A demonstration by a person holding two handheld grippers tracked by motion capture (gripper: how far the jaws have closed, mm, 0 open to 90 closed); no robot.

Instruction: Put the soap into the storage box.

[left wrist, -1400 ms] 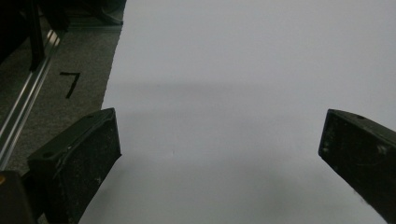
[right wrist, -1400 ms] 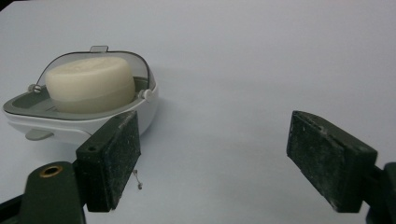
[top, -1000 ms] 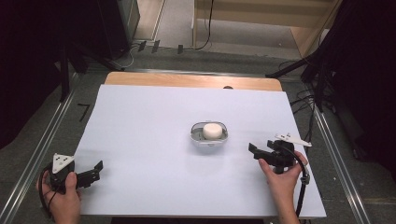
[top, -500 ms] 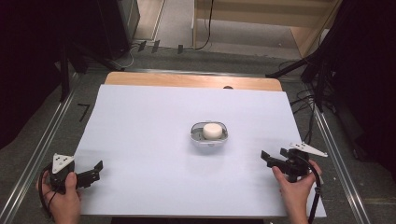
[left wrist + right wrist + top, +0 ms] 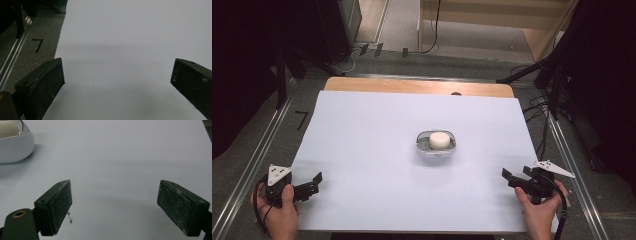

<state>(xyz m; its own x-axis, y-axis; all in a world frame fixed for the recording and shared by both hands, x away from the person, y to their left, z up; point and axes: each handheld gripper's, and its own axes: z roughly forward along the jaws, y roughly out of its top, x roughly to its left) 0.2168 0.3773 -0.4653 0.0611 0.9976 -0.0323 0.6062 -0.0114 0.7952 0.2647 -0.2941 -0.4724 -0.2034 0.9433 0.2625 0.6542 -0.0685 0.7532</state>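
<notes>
- A small white bowl [image 5: 435, 143] sits near the middle of the bench [image 5: 362, 150], on its white sheet, with a round pale lump [image 5: 438, 139] inside; what the lump is cannot be told.
- The right gripper [image 5: 514, 179] lies low by the near right corner of the sheet, well apart from the bowl. Its jaws have just been opening and stand apart with nothing between them; only bare sheet shows there in the right gripper view [image 5: 113, 202].
- In that view, the bowl's wall [image 5: 15, 145] sits far up and to the left, off the line of the jaws.
- The left gripper [image 5: 314, 181] rests at the near left corner, jaws wide apart and empty, pointing over bare sheet [image 5: 117, 80].
- Risk: the bowl looks light and smooth, so a pad that meets the rim from one side would likely push it along the sheet or tip it rather than grasp it.
- Risk: the jaws look only partly spread beside the bowl's width; if they stay so, they could land on the rim rather than around it.
- Risk: a reach for the lump alone could squash it, or drag the bowl if it sticks.
- Risk: the trailing cable [image 5: 562, 215] hangs over the bench edge and could snag during a reach.
</notes>
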